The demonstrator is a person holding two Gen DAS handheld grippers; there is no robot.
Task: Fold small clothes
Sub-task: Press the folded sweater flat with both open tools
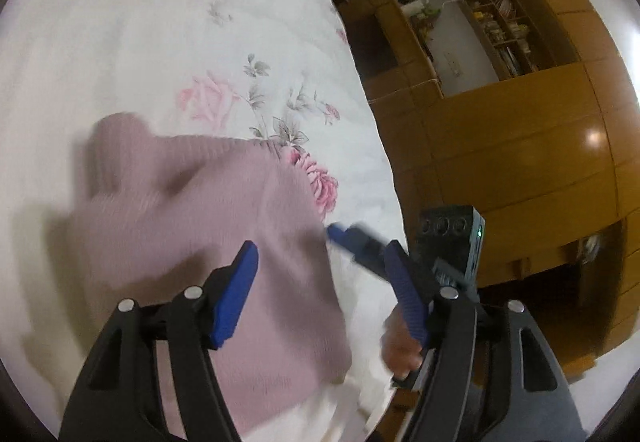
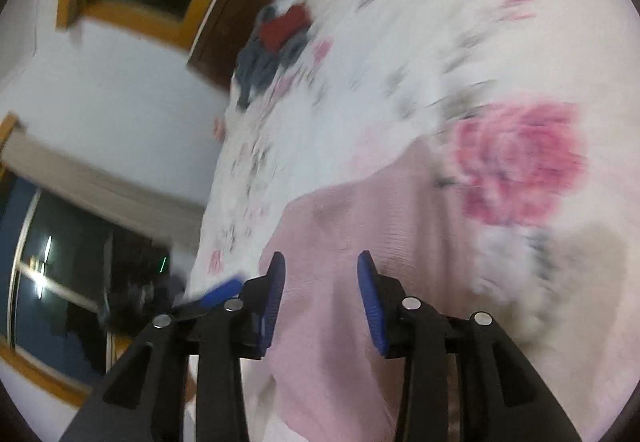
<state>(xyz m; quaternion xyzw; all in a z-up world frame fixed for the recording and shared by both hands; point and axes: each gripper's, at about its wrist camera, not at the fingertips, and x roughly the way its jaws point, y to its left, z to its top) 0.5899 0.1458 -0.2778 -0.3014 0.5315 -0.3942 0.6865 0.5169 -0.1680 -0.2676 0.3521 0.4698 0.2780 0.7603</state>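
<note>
Left gripper [image 1: 320, 282] spread wide, holding nothing, hovering over the lower right part of the pink knit garment [image 1: 208, 234] lying on the floral bedspread [image 1: 120, 54]; right gripper [image 2: 322, 302] also spread and empty, with the same garment's edge right under its fingers at lower centre of the right wrist frame. I judge this as between folds. Next I need to pick an edge and close on it; blur hides the hem.

Bright indoor light, heavy motion blur, fisheye-bent edges, perhaps lamp glare on the wardrobe [image 1: 592, 138].
</note>
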